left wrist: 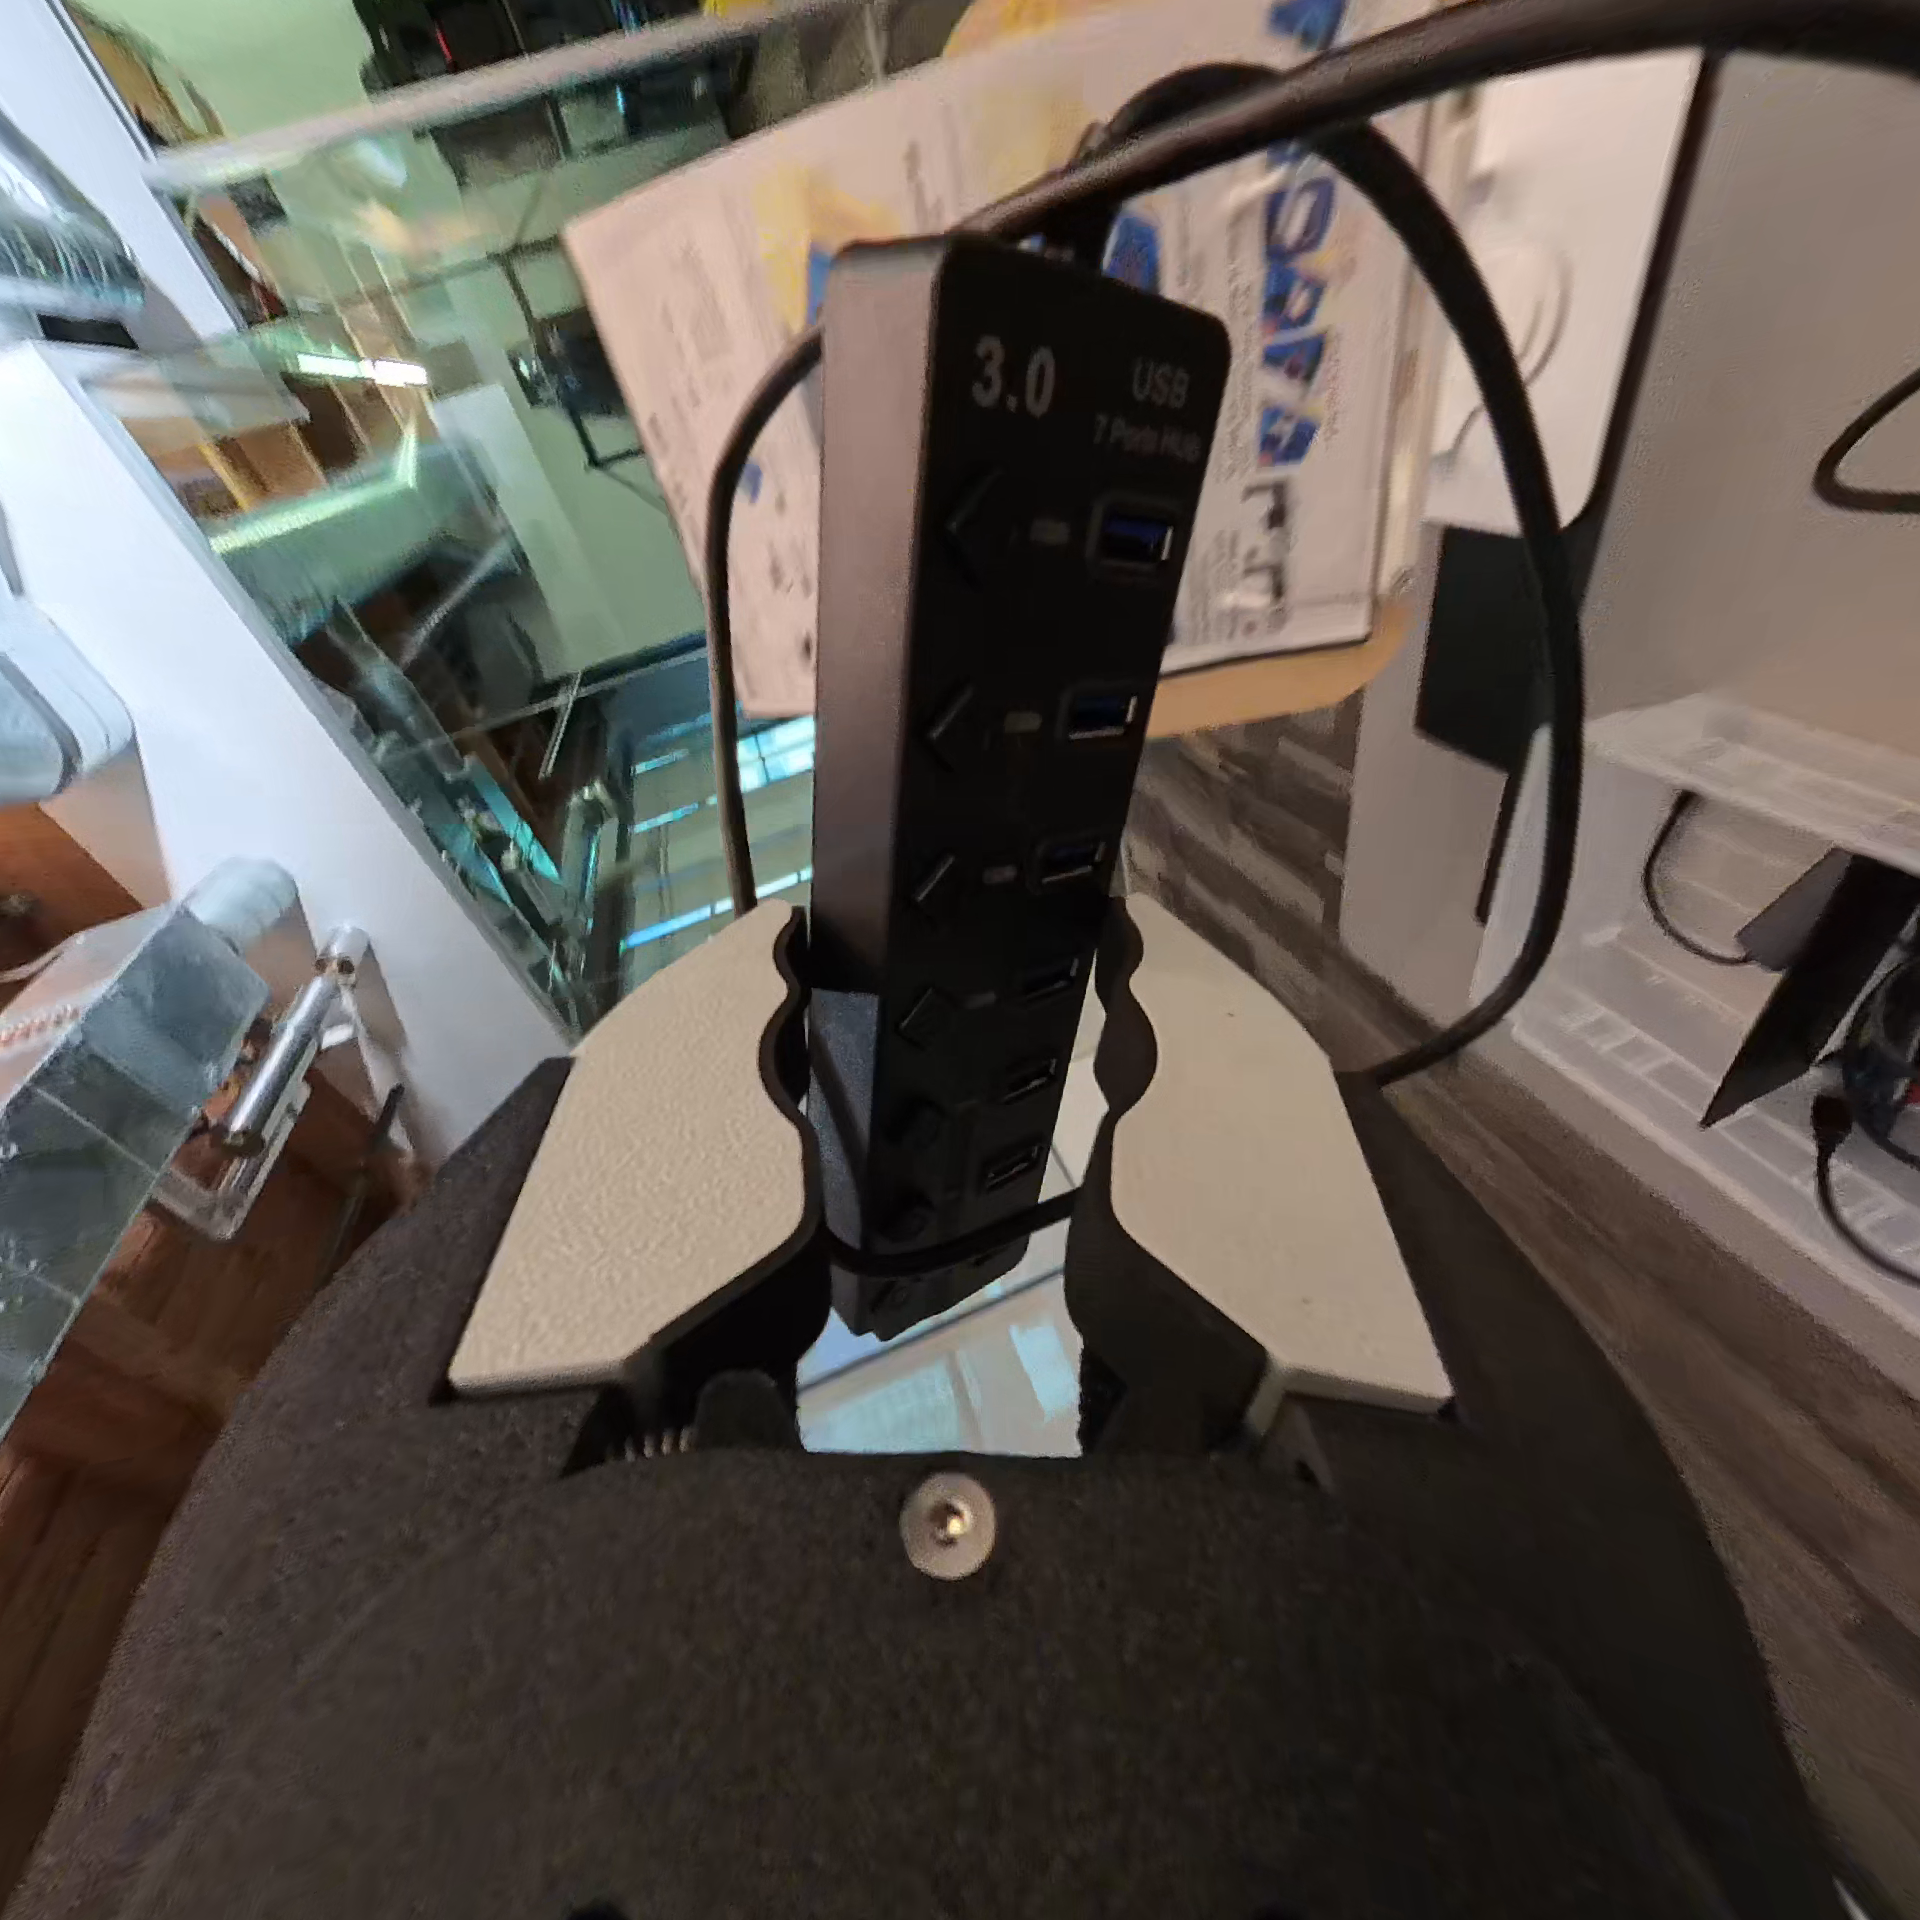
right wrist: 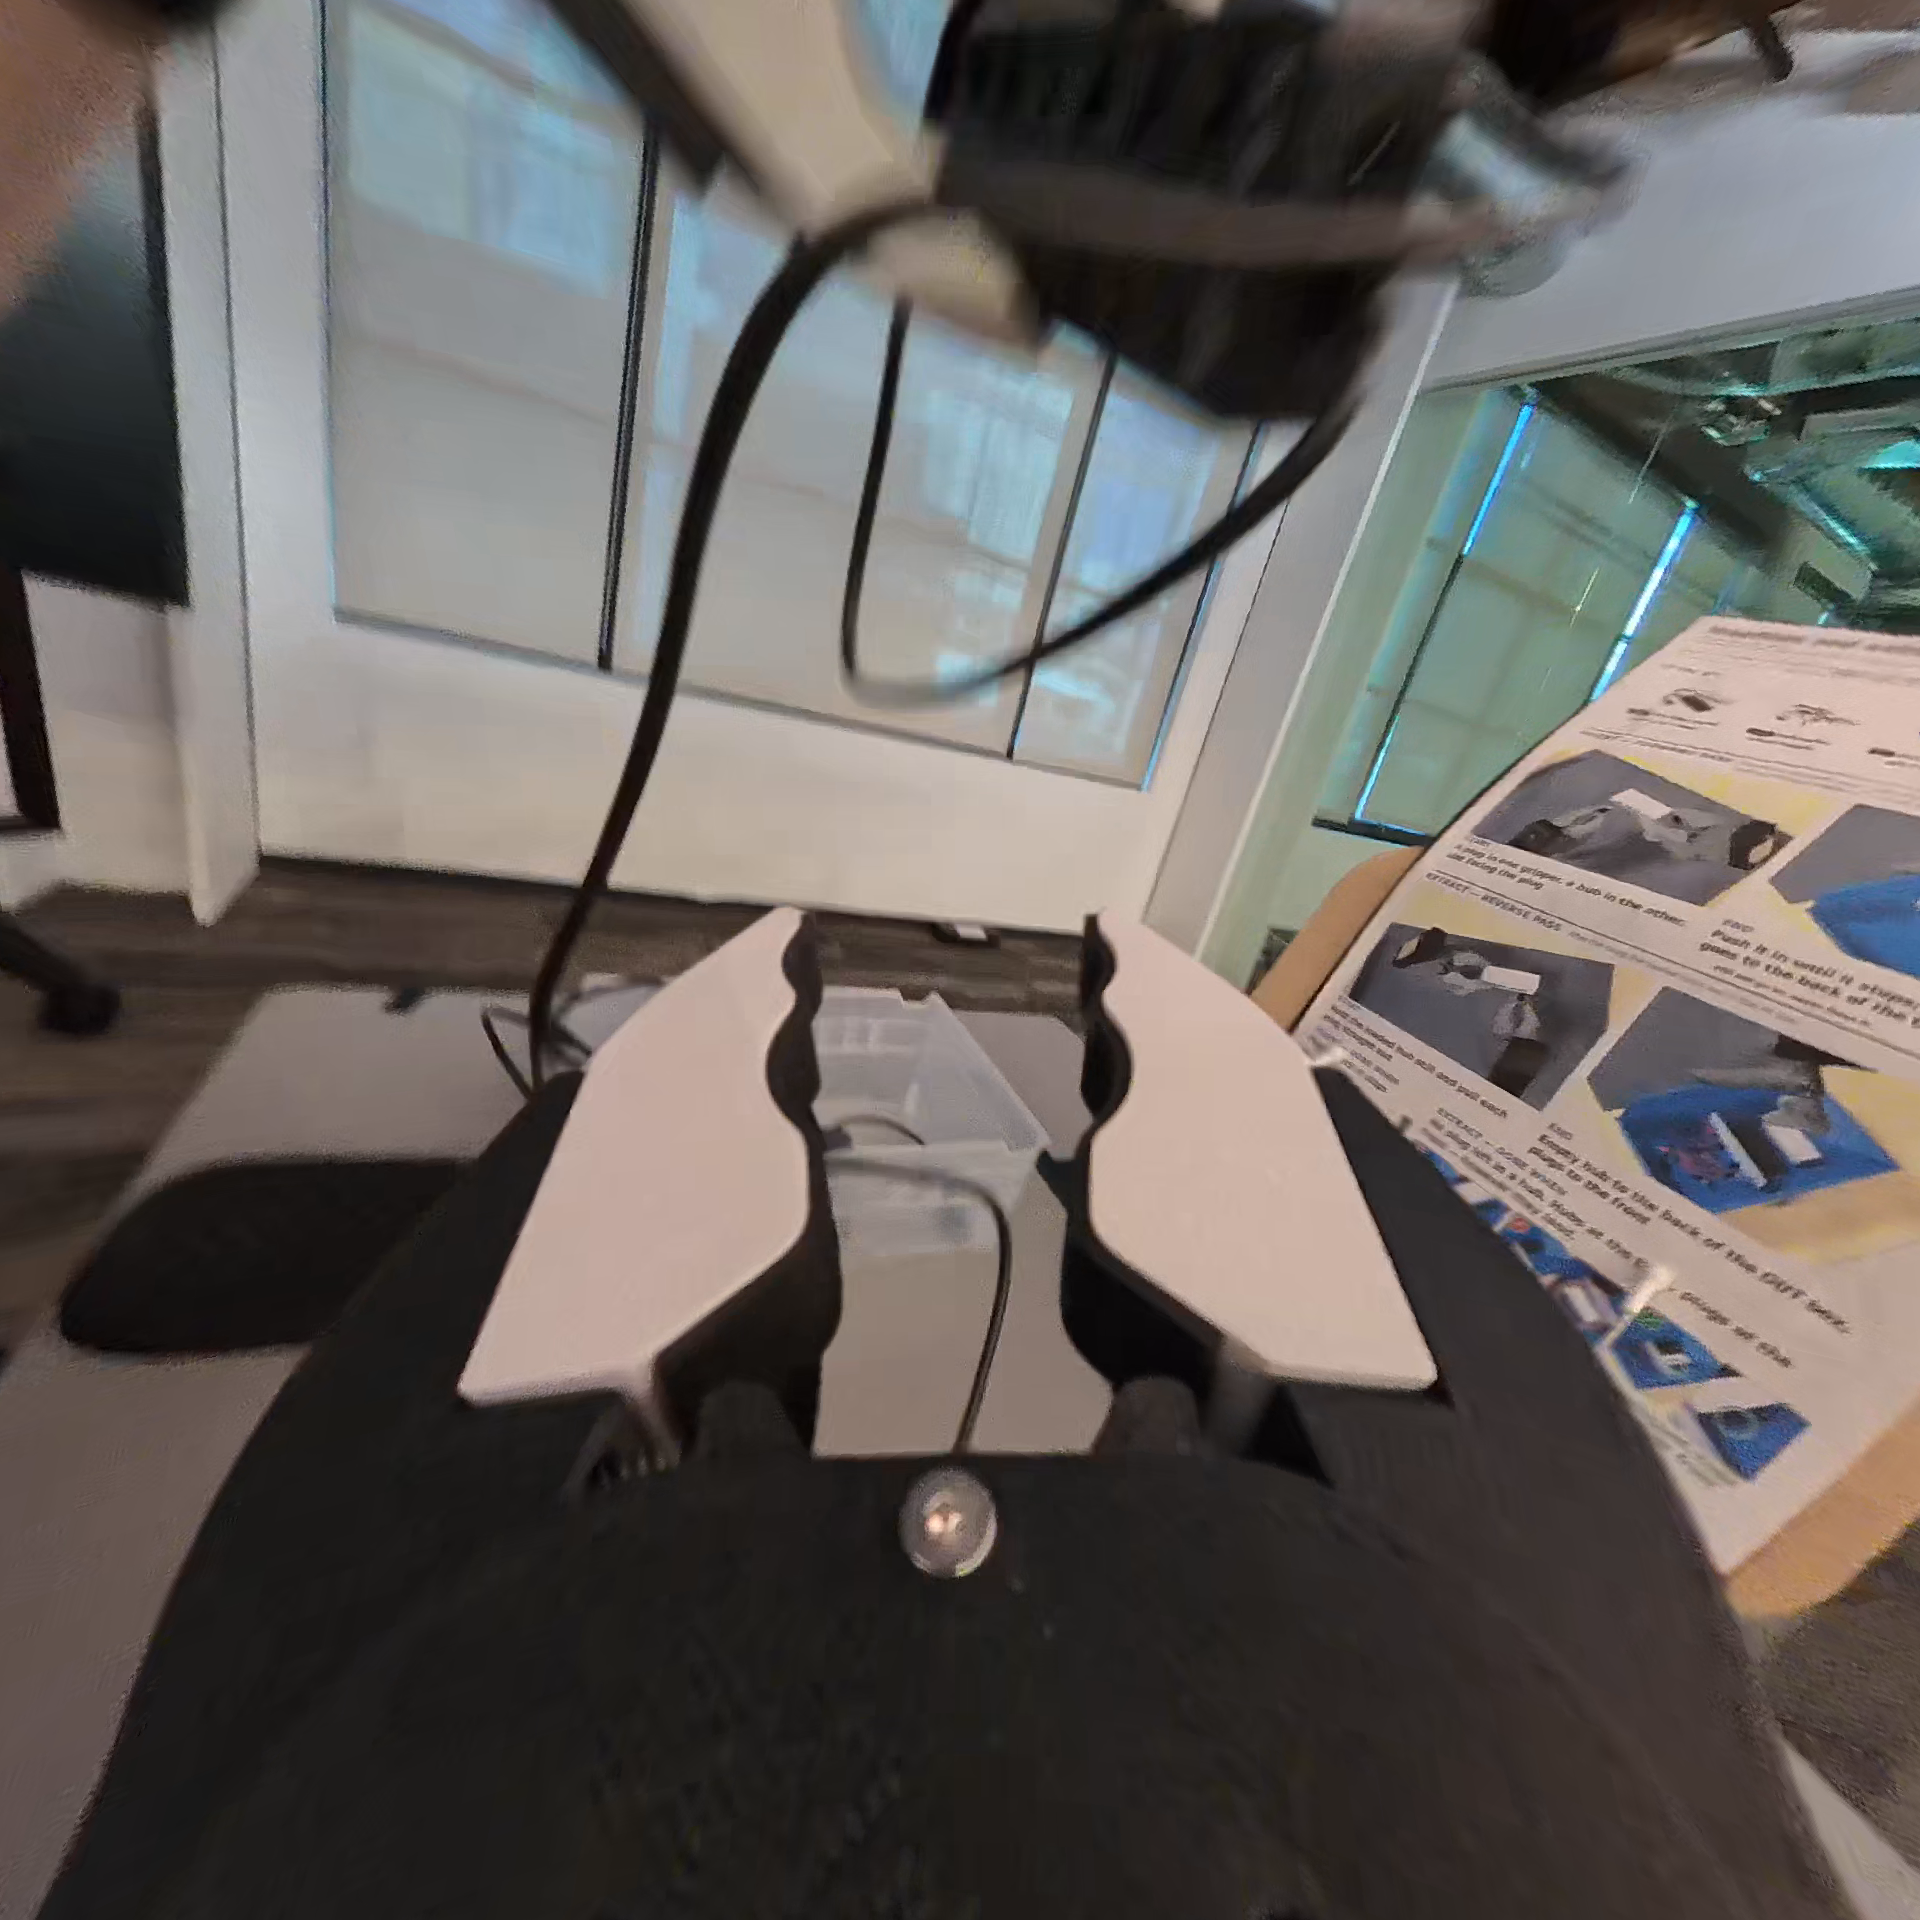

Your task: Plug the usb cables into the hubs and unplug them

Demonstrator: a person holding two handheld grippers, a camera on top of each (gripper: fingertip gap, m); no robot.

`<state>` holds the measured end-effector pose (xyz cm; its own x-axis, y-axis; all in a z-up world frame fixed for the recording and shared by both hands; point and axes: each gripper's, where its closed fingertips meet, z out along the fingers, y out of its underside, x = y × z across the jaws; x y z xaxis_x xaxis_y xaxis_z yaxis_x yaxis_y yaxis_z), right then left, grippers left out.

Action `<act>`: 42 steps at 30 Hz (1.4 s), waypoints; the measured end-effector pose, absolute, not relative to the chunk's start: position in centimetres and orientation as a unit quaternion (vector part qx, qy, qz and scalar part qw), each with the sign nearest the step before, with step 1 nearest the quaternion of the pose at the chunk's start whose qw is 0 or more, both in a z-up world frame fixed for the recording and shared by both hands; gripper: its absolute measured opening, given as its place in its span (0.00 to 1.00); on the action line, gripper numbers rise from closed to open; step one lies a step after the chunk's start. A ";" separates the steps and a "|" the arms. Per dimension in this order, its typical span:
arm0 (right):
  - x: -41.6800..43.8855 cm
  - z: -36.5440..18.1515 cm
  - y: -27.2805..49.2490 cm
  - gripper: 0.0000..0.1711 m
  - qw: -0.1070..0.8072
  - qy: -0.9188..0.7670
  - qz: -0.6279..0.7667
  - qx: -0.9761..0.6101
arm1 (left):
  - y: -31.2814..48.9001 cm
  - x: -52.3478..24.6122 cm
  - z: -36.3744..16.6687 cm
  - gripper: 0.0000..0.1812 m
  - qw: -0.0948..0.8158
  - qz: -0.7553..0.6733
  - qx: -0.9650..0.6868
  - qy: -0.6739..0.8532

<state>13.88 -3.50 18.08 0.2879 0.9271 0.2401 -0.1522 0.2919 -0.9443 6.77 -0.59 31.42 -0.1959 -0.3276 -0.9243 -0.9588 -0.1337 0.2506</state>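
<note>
- Black plastic fills the left wrist view: a long hub stands upright between the fingers of the left gripper, which is clamped on its lower part, with the port face turned toward the camera.
- A row of blue-lined ports runs down one side of the hub, each with a small switch beside it; every port I can see is empty, so no plug is seated yet.
- The hub's own black cable leaves its top end, loops round to the right and drops toward the table. A thin black band wraps the hub's lower end.
- White print sits at the top of the hub and a printed sheet stands behind it; I leave the wording of both unread.
- To the right, a clear plastic tray holds more black cables.
- In the right wrist view, the right gripper has its fingers spread apart with nothing between them.
- Ahead of it on the table is a clear bin with a cable in it; the left gripper shows blurred at the top, cable hanging down.
- An illustrated instruction sheet leans at the right.
- Judgement: this looks like the start of plugging in. The next move calls for the free gripper to pick a plug from the bin and line it up squarely with an empty port.
</note>
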 end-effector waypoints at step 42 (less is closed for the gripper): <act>14.4 10.0 -0.1 0.15 0.412 -0.508 0.517 -0.553 | -2.9 8.6 7.3 0.24 0.521 -0.237 -0.690 0.442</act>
